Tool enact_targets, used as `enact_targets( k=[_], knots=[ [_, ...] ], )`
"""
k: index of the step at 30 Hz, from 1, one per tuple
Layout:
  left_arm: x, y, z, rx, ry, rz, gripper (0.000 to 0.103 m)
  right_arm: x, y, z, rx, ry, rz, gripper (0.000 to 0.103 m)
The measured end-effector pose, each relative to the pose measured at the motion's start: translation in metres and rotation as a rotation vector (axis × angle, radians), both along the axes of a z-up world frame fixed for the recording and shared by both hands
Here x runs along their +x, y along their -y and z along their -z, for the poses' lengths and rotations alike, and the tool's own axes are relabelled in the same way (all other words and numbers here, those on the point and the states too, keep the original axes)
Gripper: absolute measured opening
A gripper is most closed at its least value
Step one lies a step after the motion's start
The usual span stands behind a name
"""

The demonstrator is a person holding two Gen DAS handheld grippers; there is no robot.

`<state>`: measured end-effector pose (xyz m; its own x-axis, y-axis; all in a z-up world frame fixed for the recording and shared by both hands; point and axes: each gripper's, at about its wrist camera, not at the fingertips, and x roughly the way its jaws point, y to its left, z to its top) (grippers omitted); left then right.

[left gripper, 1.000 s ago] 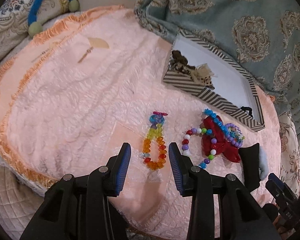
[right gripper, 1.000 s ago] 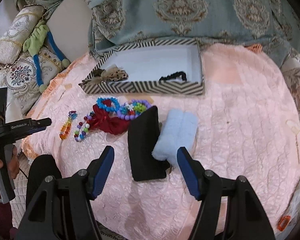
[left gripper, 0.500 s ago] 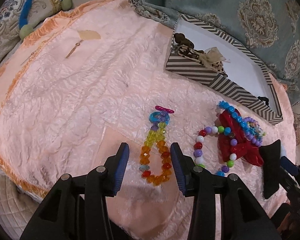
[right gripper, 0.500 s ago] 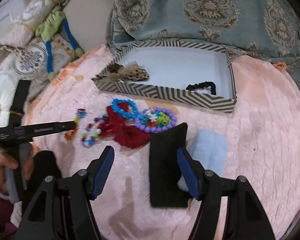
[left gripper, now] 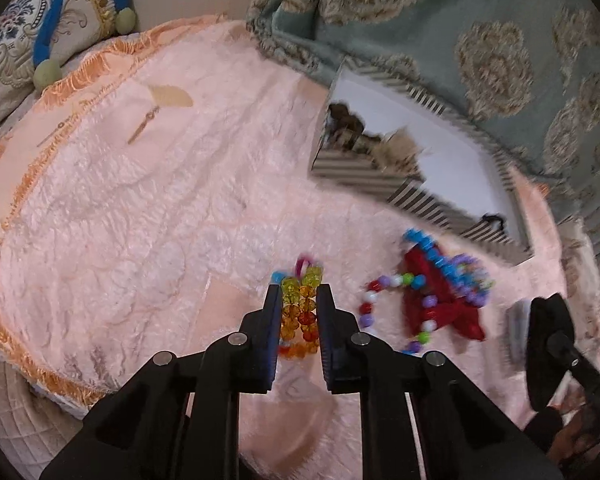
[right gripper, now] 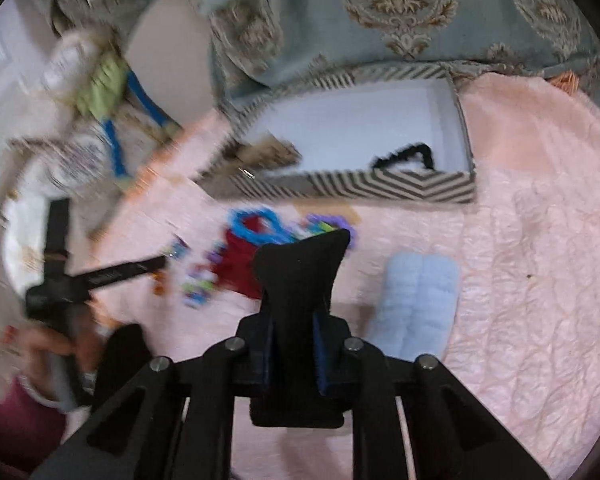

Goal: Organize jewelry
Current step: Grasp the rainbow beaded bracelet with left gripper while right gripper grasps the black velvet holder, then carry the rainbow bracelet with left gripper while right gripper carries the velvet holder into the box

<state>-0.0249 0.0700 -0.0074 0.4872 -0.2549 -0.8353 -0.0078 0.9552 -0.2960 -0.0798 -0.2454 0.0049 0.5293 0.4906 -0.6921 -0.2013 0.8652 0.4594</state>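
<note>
My left gripper (left gripper: 298, 300) is shut on the rainbow bead bracelet (left gripper: 300, 312), orange and yellow beads pressed between its blue pads on the pink cloth. My right gripper (right gripper: 294, 344) is shut on a black velvet pad (right gripper: 300, 280), lifted and tilted. A multicolour bead bracelet (left gripper: 396, 308) and a red bow (left gripper: 444, 304) with blue and purple bead bracelets lie to the right. The striped box (right gripper: 380, 188) holds a black hair tie (right gripper: 408, 156) and a leopard bow (left gripper: 384, 144).
A light blue fluffy pad (right gripper: 418, 296) lies right of the black pad. A teal patterned blanket (left gripper: 480, 32) lies behind the box. Cushions (left gripper: 28, 40) sit at the far left. The pink cloth (left gripper: 120, 208) has a fringed edge at left.
My left gripper moved onto the rainbow bracelet and shut on it. My right gripper moved left onto the black pad, shut on it and raised it.
</note>
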Motion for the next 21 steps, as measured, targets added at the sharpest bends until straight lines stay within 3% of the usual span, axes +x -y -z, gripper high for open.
enact_targets(
  k=[5,10,21],
  knots=[
    [-0.007,-0.008,-0.031,-0.039,0.044,-0.002,0.000,-0.006,-0.005,-0.019,0.056,0.044,-0.010,0.016],
    [-0.013,-0.008,-0.058,-0.026,0.097,0.005,0.000,-0.011,-0.005,-0.032,0.057,0.072,-0.001,0.016],
    [-0.008,0.024,-0.084,0.049,0.172,0.048,0.000,-0.016,-0.004,-0.053,-0.048,0.127,0.031,0.016]
  ],
)
